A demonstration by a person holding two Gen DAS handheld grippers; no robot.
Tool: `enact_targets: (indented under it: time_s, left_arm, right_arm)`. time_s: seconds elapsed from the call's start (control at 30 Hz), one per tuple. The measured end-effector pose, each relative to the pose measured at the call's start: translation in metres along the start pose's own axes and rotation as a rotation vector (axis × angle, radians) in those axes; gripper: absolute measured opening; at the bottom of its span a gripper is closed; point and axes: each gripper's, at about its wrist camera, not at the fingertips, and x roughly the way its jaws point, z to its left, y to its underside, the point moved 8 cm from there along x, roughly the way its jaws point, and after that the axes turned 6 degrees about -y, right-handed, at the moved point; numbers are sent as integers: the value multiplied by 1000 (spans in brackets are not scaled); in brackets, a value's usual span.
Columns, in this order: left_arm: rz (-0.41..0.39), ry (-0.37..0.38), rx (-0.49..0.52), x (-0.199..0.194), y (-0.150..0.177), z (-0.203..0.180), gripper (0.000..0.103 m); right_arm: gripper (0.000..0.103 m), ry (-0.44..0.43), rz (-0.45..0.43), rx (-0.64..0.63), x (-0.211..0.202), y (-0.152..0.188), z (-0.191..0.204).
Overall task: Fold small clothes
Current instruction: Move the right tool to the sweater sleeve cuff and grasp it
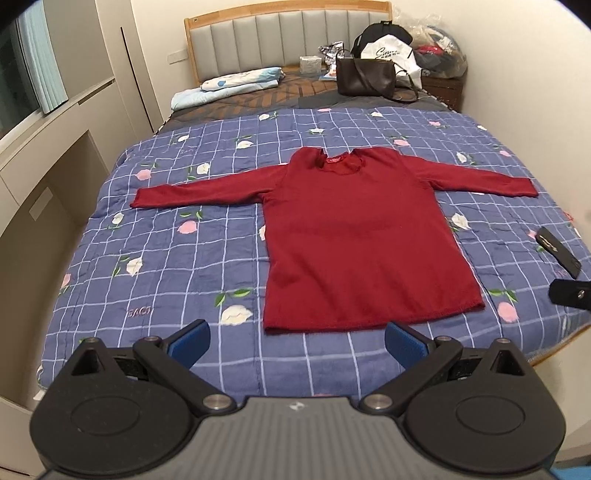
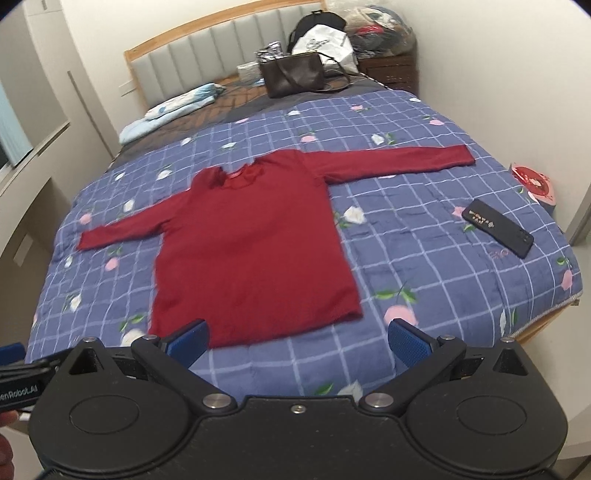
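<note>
Left wrist view shows the left claw [image 1: 297, 341] spread wide, with nothing between its two blue pads [image 1: 190, 341]. It hangs over the near edge of the bed, just short of the bottom hem of a red sweater [image 1: 364, 236]. The sweater lies flat on a blue checked quilt [image 1: 177, 258] with pink and white flowers. Both long sleeves stick straight out to the sides, and the neck points toward the headboard [image 1: 280, 35]. At the far right edge of this view, a black bit of the other claw tool pokes in.

Right wrist view shows the right claw [image 2: 297, 341] spread wide too, holding nothing. One blue pad [image 2: 188, 341] sits in front of the sweater's bottom hem, and I cannot tell if it touches the cloth. To the right of the sweater, well apart from it, a black phone [image 2: 498, 229] lies on the quilt. A red and pink round thing [image 2: 533, 182] sits past the phone at the bed's edge.

Farther back, near the headboard, sit a brown handbag [image 1: 364, 75], a white shopping bag [image 1: 393, 55], a black bag [image 1: 382, 31] and a folded light blue blanket [image 1: 229, 86].
</note>
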Motion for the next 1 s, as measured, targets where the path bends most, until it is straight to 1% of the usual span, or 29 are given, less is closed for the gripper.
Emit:
enact_targets:
  time_s: [0.1, 0.23, 0.3, 0.37, 0.43, 0.53, 0.67, 0.77, 0.83, 0.97, 1.0]
  left_arm:
    - [-13, -13, -18, 19, -29, -16, 103]
    - [-30, -29, -70, 46, -75, -39, 103]
    - [-15, -43, -88, 64, -97, -53, 103]
    - [0, -59, -103, 84, -122, -71, 103]
    - [5, -70, -114, 107, -148, -92, 103]
    - [8, -89, -131, 141, -180, -123, 103]
    - [3, -102, -169, 186, -220, -169, 103]
    - [18, -99, -178, 217, -239, -199, 103]
    - [37, -100, -170, 240, -246, -219, 103]
    - [85, -109, -149, 278, -250, -247, 103]
    - [103, -112, -142, 289, -249, -252, 103]
  right_arm:
    - [103, 3, 7, 17, 24, -31, -20]
    - [103, 12, 15, 31, 63, -80, -52]
    - [103, 22, 21, 42, 83, -106, -74]
    - [103, 34, 10, 52, 101, -130, -97]
    - [103, 62, -19, 66, 122, -157, -127]
    - [103, 79, -67, 97, 154, -194, -177]
    - [103, 105, -70, 158, 196, -228, -244]
    - [103, 151, -54, 193, 233, -251, -298]
    - [103, 177, -35, 228, 257, -259, -329]
    - [102, 213, -30, 294, 301, -271, -383]
    - [100, 218, -28, 308, 313, -274, -396]
